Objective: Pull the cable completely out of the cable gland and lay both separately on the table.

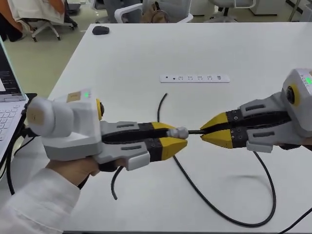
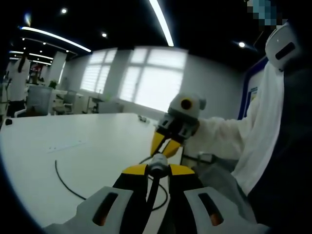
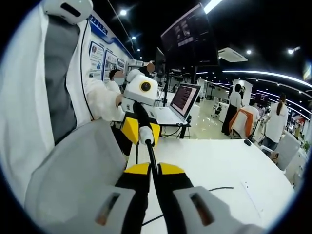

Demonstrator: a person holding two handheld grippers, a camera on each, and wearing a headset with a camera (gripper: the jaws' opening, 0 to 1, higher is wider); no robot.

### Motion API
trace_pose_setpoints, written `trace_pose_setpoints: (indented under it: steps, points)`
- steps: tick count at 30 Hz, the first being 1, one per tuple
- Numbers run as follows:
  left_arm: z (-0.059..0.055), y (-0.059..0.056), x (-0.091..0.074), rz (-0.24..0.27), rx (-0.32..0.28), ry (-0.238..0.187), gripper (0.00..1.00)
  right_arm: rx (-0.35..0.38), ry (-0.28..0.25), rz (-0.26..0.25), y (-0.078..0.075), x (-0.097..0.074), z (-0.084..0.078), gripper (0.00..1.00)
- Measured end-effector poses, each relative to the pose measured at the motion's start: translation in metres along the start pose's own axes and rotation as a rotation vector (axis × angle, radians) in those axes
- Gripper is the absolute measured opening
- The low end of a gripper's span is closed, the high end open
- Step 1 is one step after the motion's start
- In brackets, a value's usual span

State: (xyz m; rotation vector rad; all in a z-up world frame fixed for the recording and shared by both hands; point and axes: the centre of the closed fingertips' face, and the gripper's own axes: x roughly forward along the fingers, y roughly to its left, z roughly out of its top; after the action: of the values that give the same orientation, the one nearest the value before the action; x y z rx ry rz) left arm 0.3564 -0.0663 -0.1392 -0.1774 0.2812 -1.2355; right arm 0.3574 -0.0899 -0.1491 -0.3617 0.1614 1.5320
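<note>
Looking down in the head view, I see the left gripper (image 1: pixel 179 135) and the right gripper (image 1: pixel 203 132) facing each other tip to tip above the white table (image 1: pixel 146 53). The yellow fingers (image 1: pixel 168 145) of the left gripper are closed on the grey cable gland (image 1: pixel 178 132), which sits at their very tips, off the table. The fingers of the right gripper are pressed together on the black cable (image 1: pixel 195 131) just beside the gland, so a short straight piece of cable runs between the two grippers. The cable is not yet out of the gland: in the left gripper view it passes from the gland (image 2: pixel 158 165) back between my own fingers (image 2: pixel 135 170). The rest of the cable hangs down and lies in wide loops on the table near me, and one end curves away toward a white power strip (image 1: pixel 195 78) farther back. In the right gripper view the cable (image 3: pixel 151 158) leaves my closed fingers (image 3: pixel 139 169) and goes up to the gland (image 3: pixel 146 135). A laptop (image 1: pixel 7 92) stands off to my left, and a dark mouse (image 1: pixel 101 30) lies at the far side of the table.
</note>
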Motion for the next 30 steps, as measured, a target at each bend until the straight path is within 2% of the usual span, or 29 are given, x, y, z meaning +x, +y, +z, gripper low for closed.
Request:
trace_pose_setpoints:
  steps: [9, 15, 30]
  points:
    - [0.002, 0.002, -0.005, 0.009, 0.0, -0.01, 0.17, 0.037, 0.023, -0.039, -0.007, -0.015, -0.017, 0.04]
    - [0.005, 0.004, -0.008, 0.015, -0.012, -0.031, 0.17, 0.069, 0.031, -0.067, -0.01, -0.023, -0.028, 0.04]
    - [0.005, 0.003, -0.007, 0.012, -0.017, -0.036, 0.17, 0.092, 0.033, -0.078, -0.009, -0.022, -0.034, 0.04]
